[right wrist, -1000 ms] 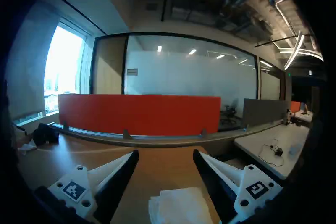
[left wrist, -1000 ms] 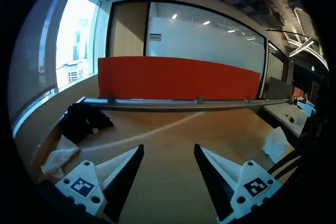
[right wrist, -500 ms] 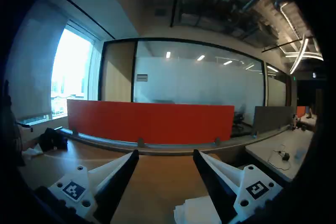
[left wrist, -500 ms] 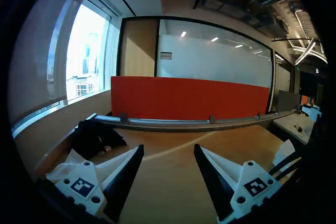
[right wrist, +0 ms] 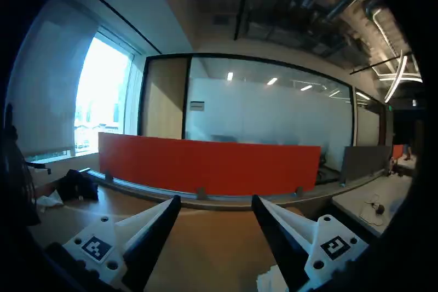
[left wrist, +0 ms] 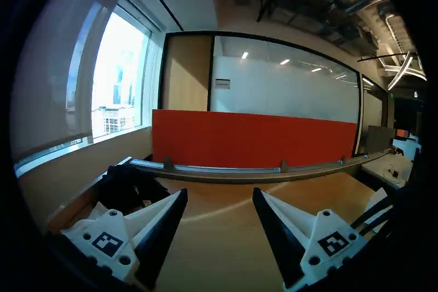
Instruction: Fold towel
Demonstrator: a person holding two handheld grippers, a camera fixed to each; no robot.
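Note:
In the left gripper view my left gripper (left wrist: 219,192) stands open over the bare wooden table (left wrist: 219,237), with nothing between its fingers. A white crumpled towel (left wrist: 100,210) peeks out behind its left finger. A white folded towel stack (left wrist: 379,200) sits at the table's right edge. In the right gripper view my right gripper (right wrist: 215,199) is also open and holds nothing. A corner of a white folded towel (right wrist: 271,281) shows low down beside its right finger. Far left lies a small white cloth (right wrist: 49,202).
A black bundle (left wrist: 128,185) lies at the table's back left, also the black bundle (right wrist: 78,184) in the right gripper view. An orange partition (left wrist: 252,138) on a metal rail closes the far edge. A neighbouring white desk (right wrist: 372,210) with cables stands to the right.
Both views have tilted upward: the tabletop, the towels and the black bundle have slid lower in the views, and more ceiling shows. Both grippers stay open.

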